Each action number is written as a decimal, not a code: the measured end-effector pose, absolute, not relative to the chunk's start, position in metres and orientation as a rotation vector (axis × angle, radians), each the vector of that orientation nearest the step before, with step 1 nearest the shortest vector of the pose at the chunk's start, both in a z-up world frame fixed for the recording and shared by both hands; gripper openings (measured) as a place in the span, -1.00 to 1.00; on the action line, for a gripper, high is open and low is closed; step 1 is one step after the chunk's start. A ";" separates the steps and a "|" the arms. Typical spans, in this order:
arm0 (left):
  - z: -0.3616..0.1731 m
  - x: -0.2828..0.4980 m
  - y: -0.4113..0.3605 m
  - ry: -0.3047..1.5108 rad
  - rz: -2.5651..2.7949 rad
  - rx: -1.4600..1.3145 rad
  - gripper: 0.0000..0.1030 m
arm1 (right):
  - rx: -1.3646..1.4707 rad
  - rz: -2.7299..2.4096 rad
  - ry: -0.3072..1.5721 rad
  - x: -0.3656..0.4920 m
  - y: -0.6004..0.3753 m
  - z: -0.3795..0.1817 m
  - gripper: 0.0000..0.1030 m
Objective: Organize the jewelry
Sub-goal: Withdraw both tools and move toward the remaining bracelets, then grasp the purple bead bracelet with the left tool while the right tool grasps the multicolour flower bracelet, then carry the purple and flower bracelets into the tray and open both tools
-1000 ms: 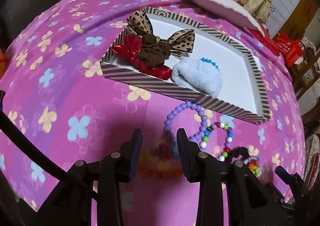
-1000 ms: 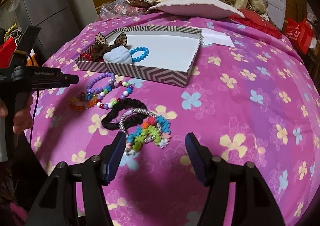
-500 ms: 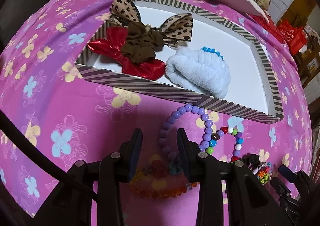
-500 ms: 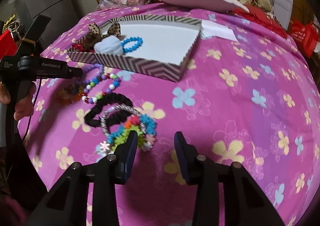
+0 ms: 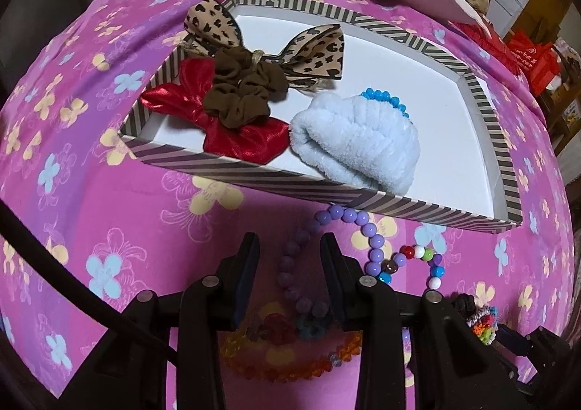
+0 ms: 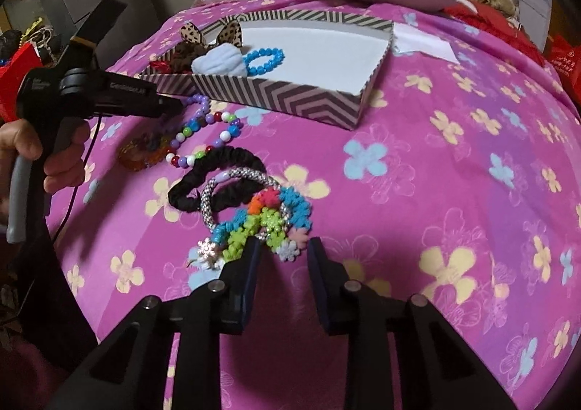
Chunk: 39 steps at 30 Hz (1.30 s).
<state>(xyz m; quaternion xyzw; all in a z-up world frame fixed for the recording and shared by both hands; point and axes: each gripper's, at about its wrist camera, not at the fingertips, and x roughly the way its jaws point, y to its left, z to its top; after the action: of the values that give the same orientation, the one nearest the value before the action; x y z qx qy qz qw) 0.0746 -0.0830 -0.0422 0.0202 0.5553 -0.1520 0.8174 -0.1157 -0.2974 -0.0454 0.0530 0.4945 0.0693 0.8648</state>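
With both sets of fingers just closing and nothing yet clamped, the purple bead bracelet [image 5: 363,228] between the left gripper [image 5: 290,279] fingers could be dragged along with the tangled multicoloured bracelet [image 5: 421,257], and the flower bracelet [image 6: 268,221] at the right gripper [image 6: 281,265] could be snagged on the silver band [image 6: 236,188].

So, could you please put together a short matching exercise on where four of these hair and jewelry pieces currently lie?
Things:
1. blue bead bracelet
2. purple bead bracelet
3. black scrunchie
4. brown scrunchie

Places:
A. on the red bow
B. between the left gripper fingers
C. inside the striped box, beside the pale blue scrunchie
D. on the bedspread, under a silver bracelet

Pairs: 1-C, 2-B, 3-D, 4-A
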 end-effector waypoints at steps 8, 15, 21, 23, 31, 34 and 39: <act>-0.039 0.073 -0.072 1.171 -0.349 0.012 -0.41 | 0.090 0.143 1.004 -0.119 -0.297 -0.032 -0.92; -0.007 0.064 -0.055 1.120 -0.379 -0.020 -0.41 | 0.063 0.155 0.924 -0.118 -0.293 0.005 -0.93; 0.018 0.054 -0.044 1.072 -0.391 -0.040 -0.41 | 0.062 0.163 0.915 -0.122 -0.294 0.015 -0.93; 0.025 0.051 -0.042 1.059 -0.395 -0.044 -0.41 | 0.050 0.188 0.956 -0.121 -0.291 0.004 -0.90; 0.054 0.036 -0.034 1.013 -0.399 -0.055 -0.41 | 0.073 0.149 1.027 -0.115 -0.288 -0.044 -0.38; 0.060 0.033 -0.031 1.003 -0.398 -0.057 -0.41 | 0.106 0.130 1.007 -0.113 -0.293 -0.048 -0.76; 0.069 0.030 -0.027 0.990 -0.399 -0.053 -0.41 | 0.137 0.139 0.959 -0.122 -0.301 -0.028 -0.88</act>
<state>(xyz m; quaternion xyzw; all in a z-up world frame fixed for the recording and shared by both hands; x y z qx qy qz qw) 0.0297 -0.0275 0.0688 -0.0251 0.4717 -0.1901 0.8607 -0.1225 -0.3008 -0.0280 0.0660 0.4604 0.0670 0.8827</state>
